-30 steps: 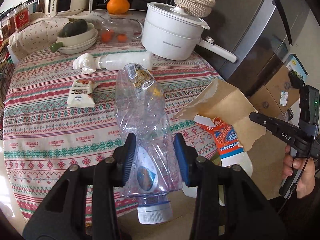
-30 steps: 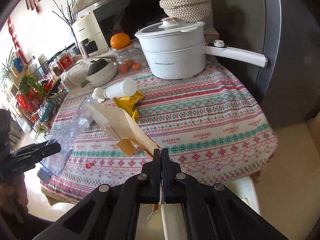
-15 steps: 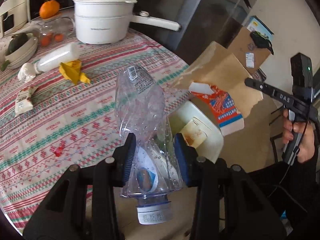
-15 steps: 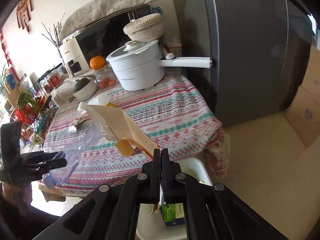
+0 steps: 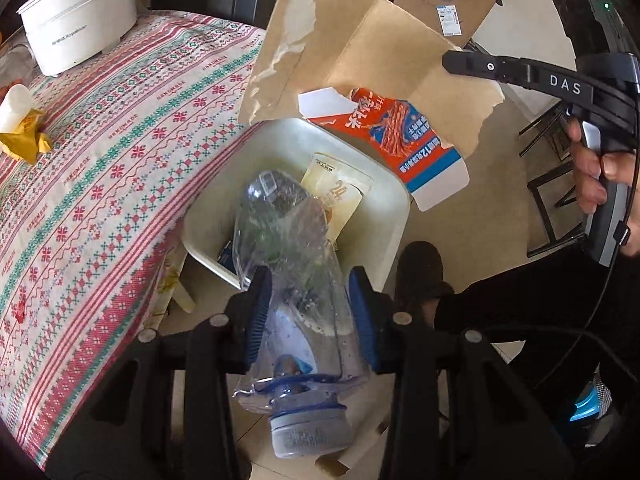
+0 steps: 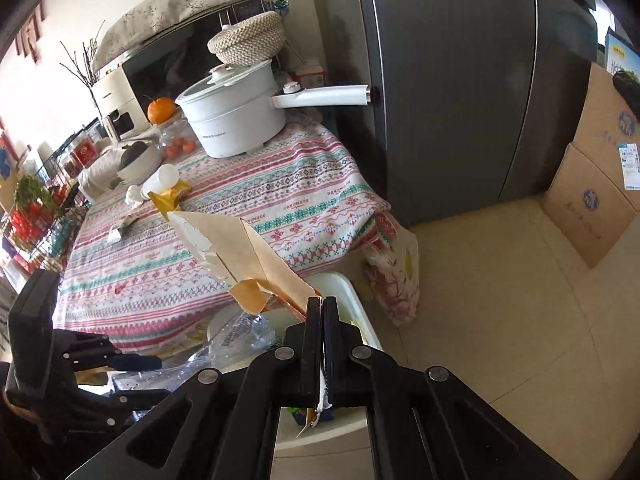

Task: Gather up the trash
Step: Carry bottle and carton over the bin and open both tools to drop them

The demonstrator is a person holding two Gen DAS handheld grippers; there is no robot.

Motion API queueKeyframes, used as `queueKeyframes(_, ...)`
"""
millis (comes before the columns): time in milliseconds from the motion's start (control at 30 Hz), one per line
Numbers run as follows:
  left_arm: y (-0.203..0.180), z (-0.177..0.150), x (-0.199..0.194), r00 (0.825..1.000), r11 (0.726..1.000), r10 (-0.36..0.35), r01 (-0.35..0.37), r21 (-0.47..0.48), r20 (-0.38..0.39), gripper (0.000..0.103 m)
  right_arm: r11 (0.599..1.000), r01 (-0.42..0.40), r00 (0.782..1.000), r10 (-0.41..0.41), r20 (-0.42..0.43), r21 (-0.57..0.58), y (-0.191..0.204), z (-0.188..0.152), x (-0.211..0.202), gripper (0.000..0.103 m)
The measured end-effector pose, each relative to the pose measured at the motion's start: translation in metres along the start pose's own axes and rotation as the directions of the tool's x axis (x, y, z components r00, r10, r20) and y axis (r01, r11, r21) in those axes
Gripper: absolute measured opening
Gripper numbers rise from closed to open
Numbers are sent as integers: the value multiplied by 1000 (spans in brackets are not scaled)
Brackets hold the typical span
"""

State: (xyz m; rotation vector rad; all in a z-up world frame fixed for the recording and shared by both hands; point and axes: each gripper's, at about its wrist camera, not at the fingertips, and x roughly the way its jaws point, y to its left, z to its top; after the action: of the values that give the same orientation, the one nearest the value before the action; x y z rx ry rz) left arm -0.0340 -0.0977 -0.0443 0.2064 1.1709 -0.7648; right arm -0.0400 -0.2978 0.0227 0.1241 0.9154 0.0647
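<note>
Left claw (image 5: pixel 308 312): blue pads pinching a crushed clear plastic bottle (image 5: pixel 288 248) across its body, grey cap end toward the camera at 6 o'clock, crumpled base pointing away at 12. The bottle hangs directly above the open white bin (image 5: pixel 396 216), not resting in it as far as the left wrist view shows.

White bin: sits on the floor just beside the desk (image 5: pixel 100 168) edge, under the overhang of the patterned cloth. Inside it, a cream carton (image 5: pixel 334 196) printed "24" and a scrap of something blue at the bin's 7 o'clock corner.

Right claw (image 6: pixel 322 312): fingers pressed together on a torn piece of flattened cardboard box (image 6: pixel 240 248), brown inner face up, orange and blue printed face below. In the left wrist view the same cardboard (image 5: pixel 360 64) hangs over the bin's far rim at 1 o'clock, with the right claw entering from 3 o'clock.

Still on the desk: yellow wrapper (image 5: pixel 24 140) at 9 o'clock touching a white tube-like bottle (image 6: pixel 164 178); a small pale packet (image 6: pixel 122 228) farther along in the right wrist view. White pot (image 5: pixel 80 28) with long handle at 11 o'clock. Cardboard boxes (image 6: pixel 592 196) on the floor at 3 o'clock by the dark refrigerator (image 6: pixel 452 80).
</note>
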Motion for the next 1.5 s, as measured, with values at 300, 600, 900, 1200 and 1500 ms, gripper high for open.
queueKeyframes(300,0,4,-6,999,999,33,-33,23,29,60,1000,8,999,-8,-45,-14,-4,-10,8,2)
queueKeyframes(600,25,0,-14,997,996,70,-68,-53,34,64,999,19,993,-25,-116,-50,1,-19,25,3)
queueKeyframes(900,30,-2,-20,994,994,99,-96,-53,47,72,1000,3,987,-6,-158,-17,2,-18,38,44)
queueKeyframes(1200,35,-1,-22,991,990,127,-124,-67,44,80,1000,1,990,-1,-141,-3,7,-14,34,65)
queueKeyframes(1500,51,3,-30,985,981,164,-157,-111,50,81,999,8,990,-13,-143,-32,21,-6,40,71)
